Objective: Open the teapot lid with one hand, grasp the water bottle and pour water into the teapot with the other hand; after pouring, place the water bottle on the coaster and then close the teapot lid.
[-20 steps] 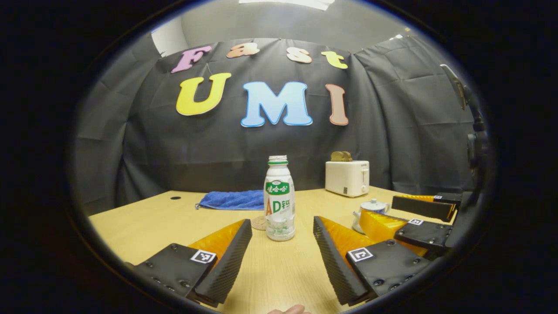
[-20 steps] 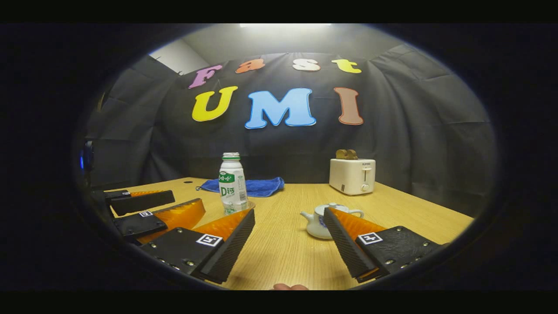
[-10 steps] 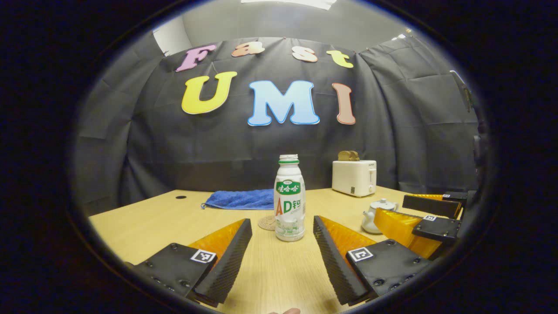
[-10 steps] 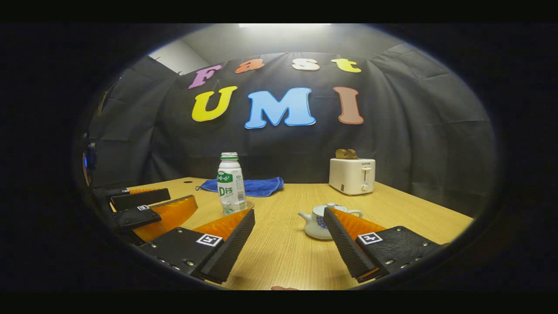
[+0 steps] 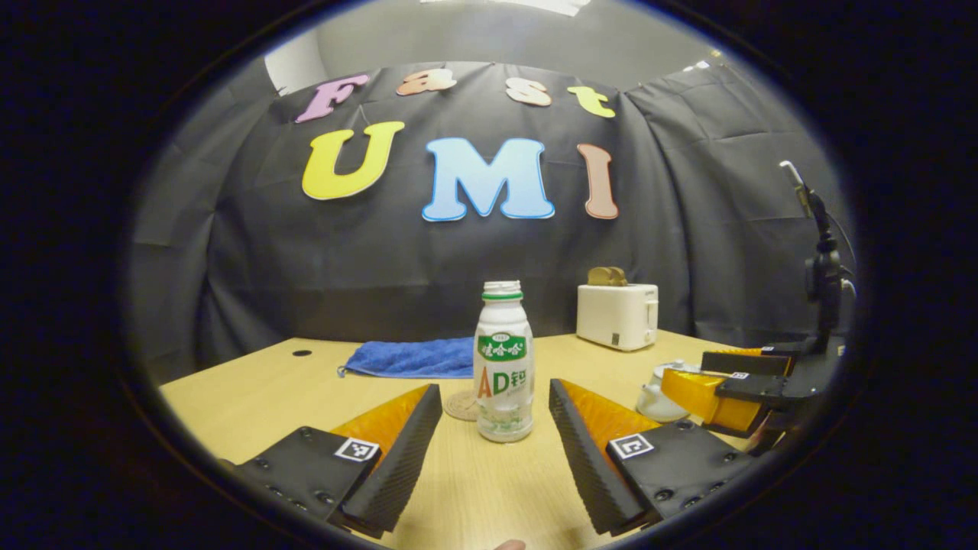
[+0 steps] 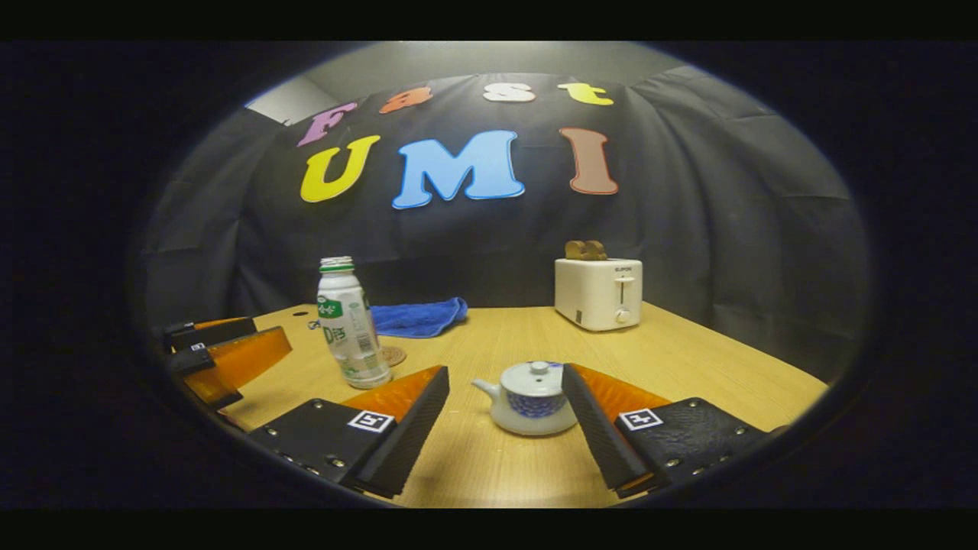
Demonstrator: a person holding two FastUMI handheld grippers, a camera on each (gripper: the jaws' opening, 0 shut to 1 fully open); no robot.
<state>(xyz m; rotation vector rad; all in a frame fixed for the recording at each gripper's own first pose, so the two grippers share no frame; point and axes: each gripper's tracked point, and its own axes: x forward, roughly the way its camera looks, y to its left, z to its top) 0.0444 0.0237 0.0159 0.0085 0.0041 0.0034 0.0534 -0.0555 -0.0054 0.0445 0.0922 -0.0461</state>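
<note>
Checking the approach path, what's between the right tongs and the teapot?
Nothing: in the right gripper view only bare table lies between the open right tongs and the teapot, lid on.

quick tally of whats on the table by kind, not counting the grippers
bottle: 1
teapot: 1, lid on
coaster: 1
blue cloth: 1
toaster: 1
Total: 5
</note>
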